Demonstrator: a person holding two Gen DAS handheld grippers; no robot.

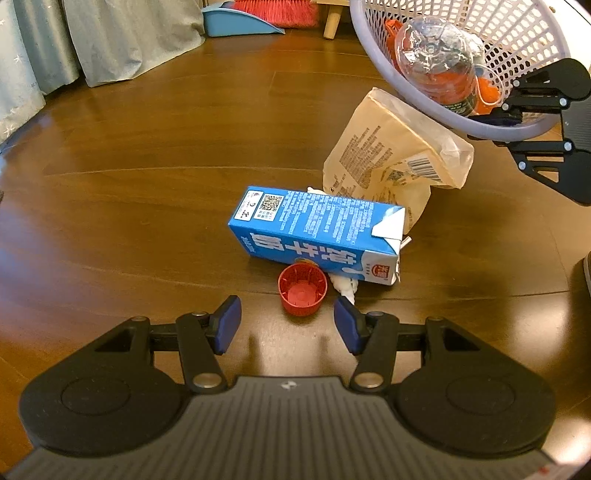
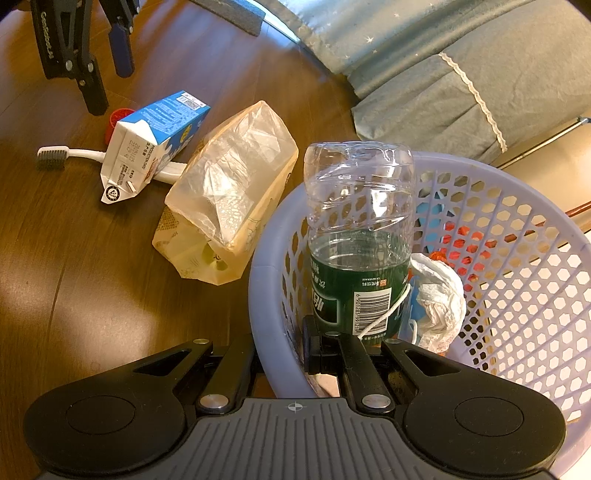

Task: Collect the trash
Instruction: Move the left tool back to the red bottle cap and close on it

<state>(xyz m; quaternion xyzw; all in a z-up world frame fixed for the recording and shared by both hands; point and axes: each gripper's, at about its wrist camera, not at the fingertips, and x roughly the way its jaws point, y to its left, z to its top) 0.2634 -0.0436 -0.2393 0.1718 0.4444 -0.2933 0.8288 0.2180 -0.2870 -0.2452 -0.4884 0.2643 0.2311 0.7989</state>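
My left gripper (image 1: pixel 288 325) is open and low over the wooden floor. A red bottle cap (image 1: pixel 303 295) lies just ahead of the gap between its blue pads. Behind the cap a blue milk carton (image 1: pixel 314 236) lies on its side, with a tan paper bag (image 1: pixel 391 162) behind it. My right gripper (image 2: pixel 284 354) is shut on the rim of a lavender basket (image 2: pixel 258 266), one finger inside and one outside. A clear bottle (image 2: pixel 358 236) with a green label and a crumpled tissue (image 2: pixel 439 295) are in the basket. A white toothbrush (image 2: pixel 51 157) pokes out from under the carton (image 2: pixel 155 140).
A blue dustpan (image 1: pixel 240 22) and a red broom (image 1: pixel 277 11) stand at the far wall beside curtains (image 1: pixel 110 40) and a wooden leg (image 1: pixel 332 26). Grey-green bedding (image 2: pixel 443 74) hangs behind the basket. Bare floor lies left of the carton.
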